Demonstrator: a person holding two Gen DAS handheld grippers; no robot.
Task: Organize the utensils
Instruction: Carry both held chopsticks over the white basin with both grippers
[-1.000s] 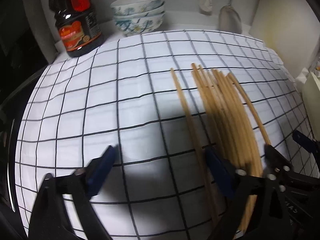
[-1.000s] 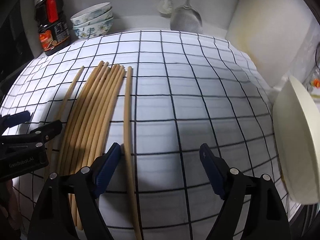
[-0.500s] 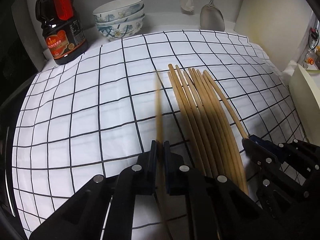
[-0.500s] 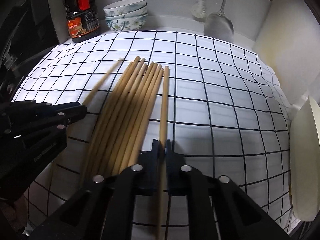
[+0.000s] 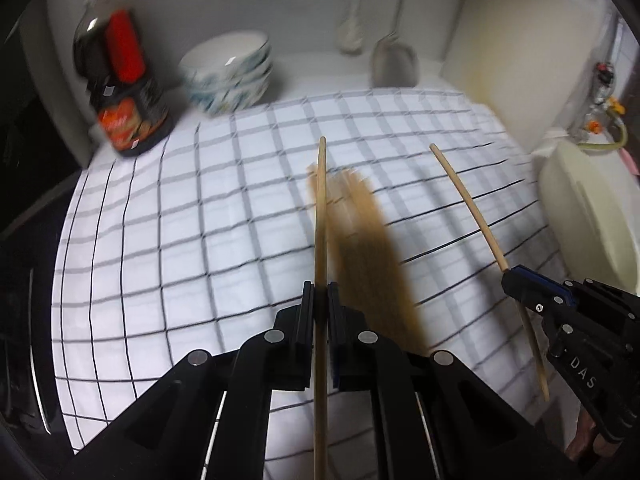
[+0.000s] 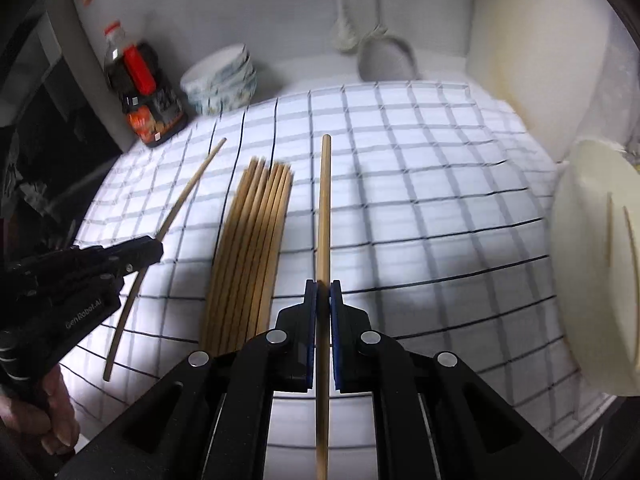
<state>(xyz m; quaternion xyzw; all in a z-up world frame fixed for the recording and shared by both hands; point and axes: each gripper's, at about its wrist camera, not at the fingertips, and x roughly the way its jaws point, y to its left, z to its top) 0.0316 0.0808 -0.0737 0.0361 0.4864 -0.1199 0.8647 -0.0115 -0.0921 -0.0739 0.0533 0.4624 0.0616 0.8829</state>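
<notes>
My left gripper [image 5: 320, 296] is shut on one wooden chopstick [image 5: 320, 216] and holds it above the checked cloth [image 5: 180, 240]. My right gripper [image 6: 323, 292] is shut on another chopstick [image 6: 324, 208], also lifted. Each gripper shows in the other's view: the right one [image 5: 516, 278] at the right edge with its chopstick [image 5: 468, 200], the left one [image 6: 154, 246] at the left edge with its chopstick [image 6: 180, 204]. A bundle of several chopsticks [image 6: 256, 248] lies on the cloth between them, blurred in the left wrist view [image 5: 368, 256].
A dark sauce bottle [image 5: 120, 92] and stacked patterned bowls [image 5: 232, 72] stand at the back left. A ladle [image 5: 394, 60] hangs on the back wall. A cream container [image 6: 596, 268] stands at the right edge. A cream board [image 5: 520, 40] leans at the back right.
Both grippers closed on a chopstick each about half a second ago and have since lifted them off the cloth, away from the bundle.
</notes>
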